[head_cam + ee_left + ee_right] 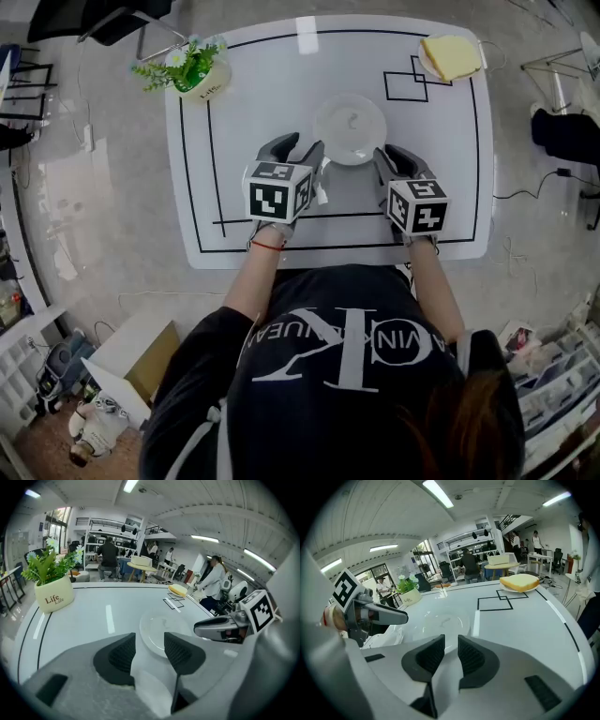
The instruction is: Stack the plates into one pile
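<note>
A white plate [350, 128] lies in the middle of the white table [244, 131]; whether more plates lie under it I cannot tell. My left gripper [300, 152] hovers just off its near-left rim, open, with nothing between the pads. My right gripper [397, 161] is by the near-right rim, also open and empty, its gap narrower. In the left gripper view the plate [161, 629] lies just beyond the left gripper [149, 648], with the right gripper [224, 628] to its right. In the right gripper view the plate [440, 622] sits ahead of the right gripper [451, 656].
A small plate with a slice of yellow bread [450, 56] stands at the table's far right corner, beside black taped squares [408, 82]. A potted plant [192, 70] is at the far left corner. Black tape lines mark the tabletop. People and desks fill the room behind.
</note>
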Demonstrator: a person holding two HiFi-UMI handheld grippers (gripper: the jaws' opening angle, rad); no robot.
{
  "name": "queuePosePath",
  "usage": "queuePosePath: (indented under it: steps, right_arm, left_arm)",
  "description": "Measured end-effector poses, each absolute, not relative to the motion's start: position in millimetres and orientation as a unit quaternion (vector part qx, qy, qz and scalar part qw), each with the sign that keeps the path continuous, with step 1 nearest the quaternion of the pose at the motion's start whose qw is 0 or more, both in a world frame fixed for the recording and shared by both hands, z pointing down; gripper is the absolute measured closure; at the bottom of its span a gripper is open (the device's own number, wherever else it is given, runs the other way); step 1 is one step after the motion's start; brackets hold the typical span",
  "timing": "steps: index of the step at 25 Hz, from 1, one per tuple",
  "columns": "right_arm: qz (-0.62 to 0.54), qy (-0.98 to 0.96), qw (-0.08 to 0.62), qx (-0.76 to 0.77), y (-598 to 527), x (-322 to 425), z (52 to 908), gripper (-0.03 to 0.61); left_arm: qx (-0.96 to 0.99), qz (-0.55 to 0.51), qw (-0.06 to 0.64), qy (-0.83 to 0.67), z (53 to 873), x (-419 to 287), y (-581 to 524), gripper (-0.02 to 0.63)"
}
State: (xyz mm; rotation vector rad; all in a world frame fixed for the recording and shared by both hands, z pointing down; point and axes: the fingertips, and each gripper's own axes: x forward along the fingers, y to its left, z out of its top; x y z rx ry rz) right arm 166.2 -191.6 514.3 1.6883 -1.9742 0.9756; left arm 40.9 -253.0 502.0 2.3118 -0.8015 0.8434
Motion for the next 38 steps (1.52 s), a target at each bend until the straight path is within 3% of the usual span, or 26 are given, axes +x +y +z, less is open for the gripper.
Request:
queuePosePath:
  steps: [22, 28, 33, 38]
  right_arm:
    - [0.383, -0.679, 0.195, 0.595, -217.0, 183.9, 538.9, 0.440]
    - [0.377, -0.680, 0.200, 0.597, -220.2, 180.2, 539.2, 0.459]
    - [0.387, -0.666, 0.170, 0.614, -218.7, 186.3, 536.9, 0.478]
    - [0.373, -0.665, 0.145, 0.630, -218.0, 193.1, 523.5, 0.510]
  left_arm:
    - [0.846, 0.359, 0.291, -0.268, 540.5, 73.6, -274.3, 0.400]
    - [0.844, 0.375, 0.276, -0.265, 543.1, 78.5, -272.3, 0.405]
    - [0.843, 0.352, 0.300, -0.274, 539.4, 79.7, -270.0, 0.417]
    - [0.849, 0.347, 0.282, -0.281, 530.8, 80.5, -267.9, 0.430]
